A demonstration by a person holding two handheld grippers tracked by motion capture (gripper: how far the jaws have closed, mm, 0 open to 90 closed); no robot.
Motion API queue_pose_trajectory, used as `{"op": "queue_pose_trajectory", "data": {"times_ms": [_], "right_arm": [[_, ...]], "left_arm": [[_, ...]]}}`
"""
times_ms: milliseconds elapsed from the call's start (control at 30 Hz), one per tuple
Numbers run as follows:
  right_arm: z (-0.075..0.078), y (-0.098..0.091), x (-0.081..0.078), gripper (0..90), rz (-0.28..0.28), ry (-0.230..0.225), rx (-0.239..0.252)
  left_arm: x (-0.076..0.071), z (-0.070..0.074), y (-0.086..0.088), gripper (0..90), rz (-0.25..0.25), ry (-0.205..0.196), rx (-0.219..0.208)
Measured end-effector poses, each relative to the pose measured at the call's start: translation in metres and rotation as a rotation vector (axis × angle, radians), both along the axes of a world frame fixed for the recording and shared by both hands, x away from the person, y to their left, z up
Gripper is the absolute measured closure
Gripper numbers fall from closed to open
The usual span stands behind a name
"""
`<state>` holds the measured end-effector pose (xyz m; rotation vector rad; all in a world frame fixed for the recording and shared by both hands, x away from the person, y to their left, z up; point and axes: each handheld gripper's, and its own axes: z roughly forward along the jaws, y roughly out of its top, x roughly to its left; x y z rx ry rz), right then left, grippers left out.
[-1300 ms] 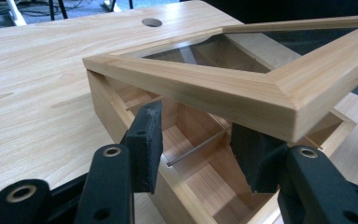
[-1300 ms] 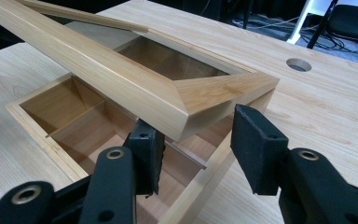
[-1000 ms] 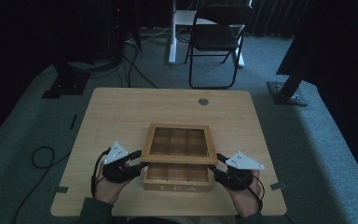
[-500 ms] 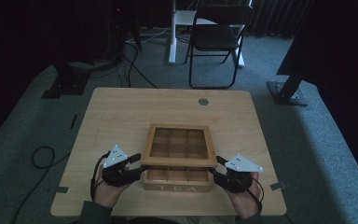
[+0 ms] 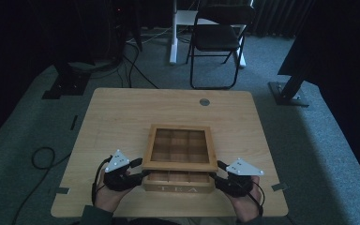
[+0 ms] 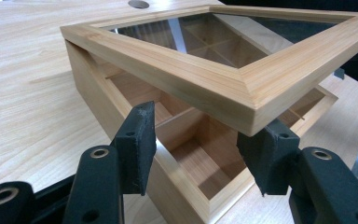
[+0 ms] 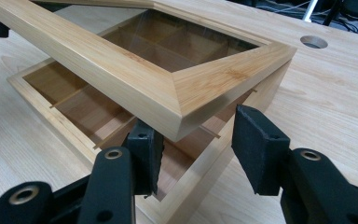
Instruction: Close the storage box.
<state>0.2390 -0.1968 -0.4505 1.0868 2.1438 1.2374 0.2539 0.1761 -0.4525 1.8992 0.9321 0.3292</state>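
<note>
— Dim room, folding chair [image 5: 215, 40] at the back, and a pale wooden table [image 5: 122, 117] with the tea box [image 5: 179, 180] at the near edge. Why is its lid [image 5: 180, 149] hanging half up?

— It's hinged along the far side and tilted up at the front, so the compartments show underneath. Judging by that, the lid is either being raised or being let down.

— What's holding it?

— The left gripper [image 6: 196, 149] has just been spreading its jaws; they stand apart around the lid's corner, not pressing it. The lid's edge seems to rest on one pad.

— And the right gripper [image 7: 198, 149]?

— Jaws apart too, either side of the other front corner, one pad tucked beneath the frame. Both look placed to prop it evenly.
</note>
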Motion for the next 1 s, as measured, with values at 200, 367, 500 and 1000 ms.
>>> {"op": "queue_pose_trajectory", "data": {"times_ms": [200, 367, 500, 1000], "right_arm": [[-0.002, 0.0, -0.002, 51.5, 0.025, 0.015, -0.008], [-0.007, -0.001, -0.003, 51.3, 0.03, 0.03, 0.001], [-0.01, -0.001, -0.003, 51.5, 0.035, 0.034, 0.0], [-0.019, 0.001, -0.004, 51.9, 0.042, 0.052, -0.004]], "left_arm": [[-0.003, -0.004, -0.002, 46.4, -0.017, 0.009, 0.002], [-0.004, -0.007, -0.002, 46.1, -0.031, 0.011, 0.001], [-0.006, -0.01, -0.003, 46.1, -0.039, 0.009, 0.008], [-0.009, -0.016, -0.005, 45.3, -0.067, 0.013, 0.005]]}}
